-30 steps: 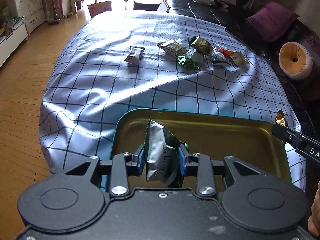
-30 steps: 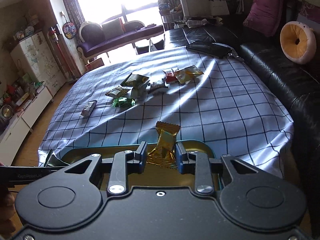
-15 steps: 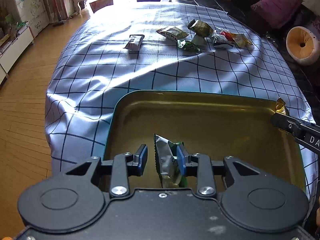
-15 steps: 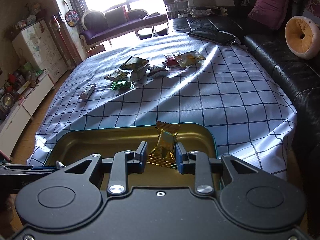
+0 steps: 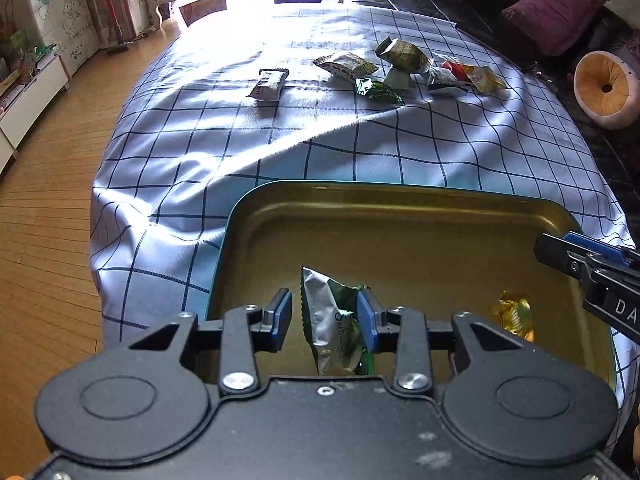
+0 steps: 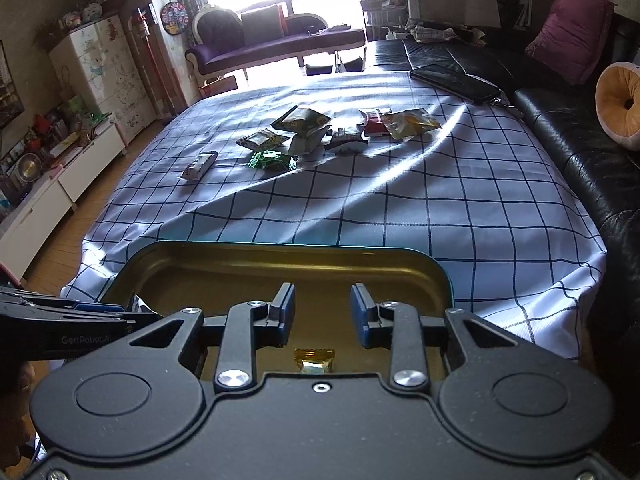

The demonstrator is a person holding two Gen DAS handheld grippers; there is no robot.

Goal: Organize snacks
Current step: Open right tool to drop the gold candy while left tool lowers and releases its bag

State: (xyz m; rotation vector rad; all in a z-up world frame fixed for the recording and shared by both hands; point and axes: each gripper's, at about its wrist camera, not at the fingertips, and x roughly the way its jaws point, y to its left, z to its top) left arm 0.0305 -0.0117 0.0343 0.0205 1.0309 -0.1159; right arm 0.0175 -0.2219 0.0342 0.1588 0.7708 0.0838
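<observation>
A gold tray with a teal rim (image 5: 400, 188) (image 6: 280, 246) sits at the near end of the checked tablecloth. My left gripper (image 5: 325, 304) is low inside it with its jaws opening. A silver-green snack packet (image 5: 332, 320) stands between them, leaning on the right pad and clear of the left pad. My right gripper (image 6: 322, 304) hangs over the tray's right side with its jaws opening and nothing between them. A gold-wrapped candy (image 6: 314, 360) (image 5: 514, 314) lies on the tray floor below it. Each gripper shows at the edge of the other's view.
Several snack packets (image 5: 400, 68) (image 6: 320, 132) lie in a cluster at the far middle of the cloth, with a white bar (image 5: 268, 84) (image 6: 198, 166) apart to their left. A dark flat case (image 6: 456, 80) lies at the far right corner. A black sofa (image 6: 580, 152) runs along the right, wooden floor on the left.
The left gripper sank into the tray with the silver-green packet and its jaws widened off it. The right gripper's jaws parted and the gold candy dropped onto the tray floor.
</observation>
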